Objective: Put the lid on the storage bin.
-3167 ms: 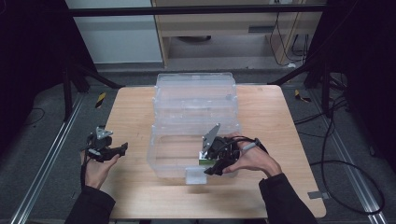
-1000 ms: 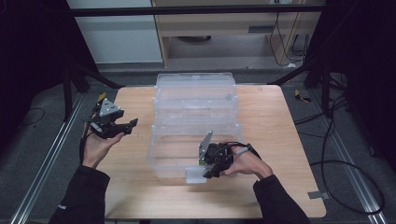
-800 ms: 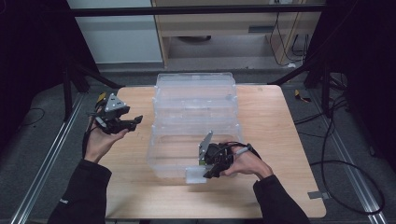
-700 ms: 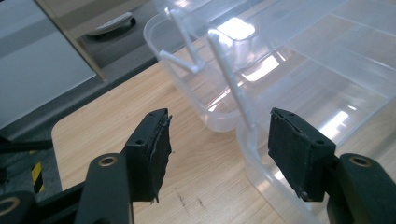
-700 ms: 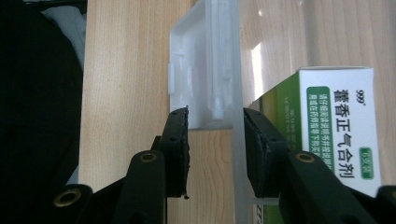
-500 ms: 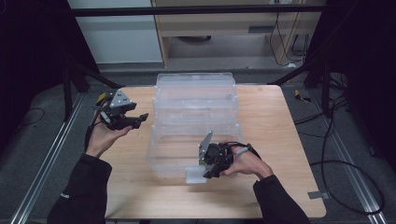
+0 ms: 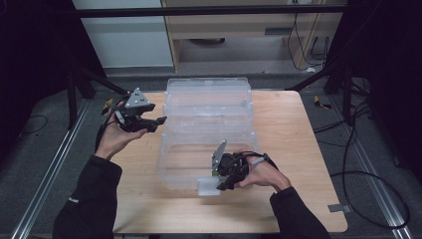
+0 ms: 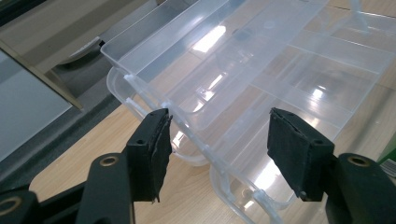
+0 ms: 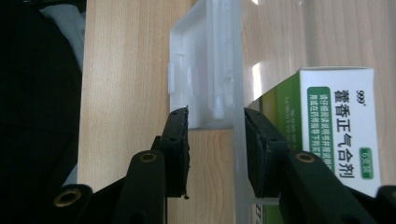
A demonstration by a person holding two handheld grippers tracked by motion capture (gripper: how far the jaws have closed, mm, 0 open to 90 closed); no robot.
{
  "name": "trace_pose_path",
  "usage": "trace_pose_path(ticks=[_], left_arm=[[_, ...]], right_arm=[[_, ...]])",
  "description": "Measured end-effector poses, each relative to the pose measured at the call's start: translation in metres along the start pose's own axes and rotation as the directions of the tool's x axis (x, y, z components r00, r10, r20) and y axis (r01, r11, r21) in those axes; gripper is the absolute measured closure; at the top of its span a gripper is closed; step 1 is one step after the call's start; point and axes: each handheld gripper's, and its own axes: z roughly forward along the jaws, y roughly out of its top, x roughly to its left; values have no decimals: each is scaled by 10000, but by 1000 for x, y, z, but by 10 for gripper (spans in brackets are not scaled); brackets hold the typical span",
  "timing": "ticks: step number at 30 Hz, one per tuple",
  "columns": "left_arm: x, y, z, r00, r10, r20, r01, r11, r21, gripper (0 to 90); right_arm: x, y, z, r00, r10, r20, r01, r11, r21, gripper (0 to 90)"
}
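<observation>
surface: wooden table [image 7: 298, 124] | on it: clear plastic organizer box [image 7: 209, 119]

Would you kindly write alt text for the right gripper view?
The right gripper has its two black jaws either side of the clear box's front latch tab, over the wooden table. A green-and-white carton lies inside.

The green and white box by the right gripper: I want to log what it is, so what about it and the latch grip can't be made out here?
- Green and white box: cut off by the right gripper view's right and bottom edges, a black jaw covering its lower part.
- In the high view the right gripper hides it.
- Whether the jaws actually press the clear container's latch tab: unclear.
</observation>
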Motion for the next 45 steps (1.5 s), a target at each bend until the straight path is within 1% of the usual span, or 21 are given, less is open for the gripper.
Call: trace_pose_path(ticks=[1,2,4,6,9,10,12,17,19,20,23,25,27,28,29,33,35,37,41,45], left_arm=[[0,1,0,10000,84,25,-84,10000,10,386],[0,3,0,9999,73,86,-73,10000,-20,386],[1,6,0,9995,293,81,-294,9995,76,384],[1,9,0,9994,275,225,-274,9996,-38,385],[2,13,0,9984,450,352,-449,9990,-49,385],[1,15,0,9983,409,405,-406,9991,-101,385],[2,17,2,9971,514,558,-510,9987,-95,385],[2,21,7,9947,703,755,-695,9975,-122,397],[2,22,9,9935,783,828,-779,9969,-77,399],[2,24,11,9926,895,816,-900,9959,31,403],[3,25,11,9916,930,902,-933,9956,-15,407],[4,27,12,9913,888,976,-887,9960,-55,406],[5,29,12,9894,994,1056,-994,9950,-54,407],[5,30,13,9872,1111,1145,-1117,9937,-17,410],[5,30,13,9872,1111,1145,-1117,9937,-17,411],[7,34,16,9837,1285,1257,-1306,9914,85,420],[8,35,17,9810,1431,1307,-1464,9891,164,423],[8,37,19,9801,1479,1324,-1516,9883,185,425],[8,39,23,9752,1695,1426,-1762,9837,358,437],[10,41,27,9721,1819,1483,-1911,9803,507,443]], right_arm=[[0,0,0,10000,0,-2,0,10000,0,638],[0,0,0,10000,-2,-1,2,10000,-3,638],[0,0,0,10000,-10,7,10,10000,-14,638],[0,0,0,10000,-26,-5,26,10000,-9,638],[0,0,0,10000,-5,-9,5,10000,-7,638],[0,0,0,10000,-21,-15,21,10000,-13,638],[0,0,0,10000,-18,-14,18,10000,-5,638],[0,0,0,10000,-1,27,1,10000,4,638],[1,0,0,10000,12,53,-12,10000,-17,638],[0,0,0,10000,-2,4,2,10000,-13,638],[0,0,0,10000,5,8,-5,10000,-12,638],[0,0,0,10000,-10,1,10,10000,-17,638],[0,0,0,10000,2,6,-2,10000,-13,638],[0,0,0,10000,5,35,-5,10000,-12,639],[0,0,0,10000,5,35,-5,10000,-12,639],[0,0,0,10000,-15,25,15,10000,-36,639],[0,0,0,10000,-39,21,39,10000,-33,639],[0,0,0,10000,-77,12,77,10000,-28,639],[0,0,0,9999,-121,35,121,9999,-44,639],[0,0,0,9999,-125,27,125,9999,-48,640]])
